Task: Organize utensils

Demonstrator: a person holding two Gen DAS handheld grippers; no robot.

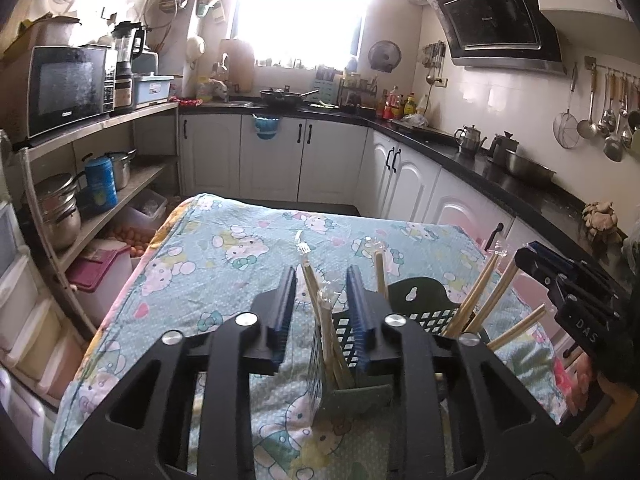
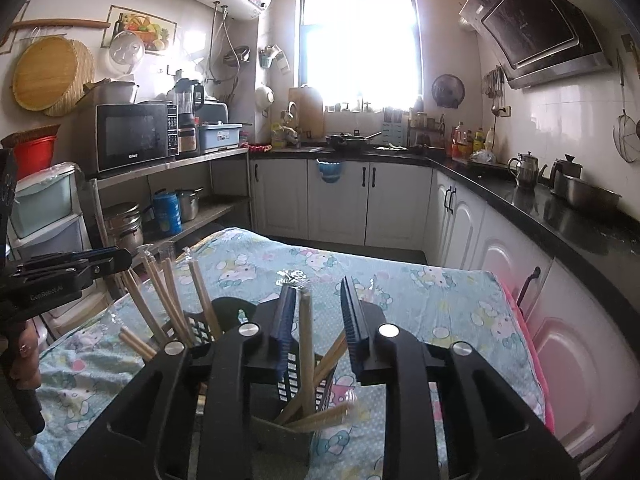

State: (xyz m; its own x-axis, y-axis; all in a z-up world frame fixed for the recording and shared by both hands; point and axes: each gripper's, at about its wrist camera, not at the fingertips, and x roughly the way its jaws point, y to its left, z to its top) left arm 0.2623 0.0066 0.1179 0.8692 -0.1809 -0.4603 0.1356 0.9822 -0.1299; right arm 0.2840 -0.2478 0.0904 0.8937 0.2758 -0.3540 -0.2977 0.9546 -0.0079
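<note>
- Chopsticks (image 1: pixel 486 292) wrapped in clear film stand or lean in a dark perforated holder (image 1: pixel 436 314) on the cartoon-print cloth (image 1: pixel 224 248) covering the table; the holder has at least two compartments, one under each gripper.
- Left gripper (image 1: pixel 322 300): jaws stand apart over the near-left compartment, with a wrapped pair (image 1: pixel 316 300) between the blue pads (image 1: pixel 286 304). The pads do not seem to press on it, so I judge it released into the holder.
- Right gripper (image 2: pixel 316 316): jaws likewise apart, an upright stick (image 2: pixel 307 344) in the gap, close to the left pad but apparently free. More sticks (image 2: pixel 168 300) lean in the far-left compartment.
- Step in hand, as I read it: letting go of both pairs and clearing out.
- To do it well, open wider before lifting, so no pad drags a film wrapper upward.
- Pull each gripper straight back along its own fingers, not sideways; the sticks lean and a side nudge could tip them or the light holder.
- Watch the other gripper (image 1: pixel 568 288) just beside the holder; withdraw both without crossing paths.
</note>
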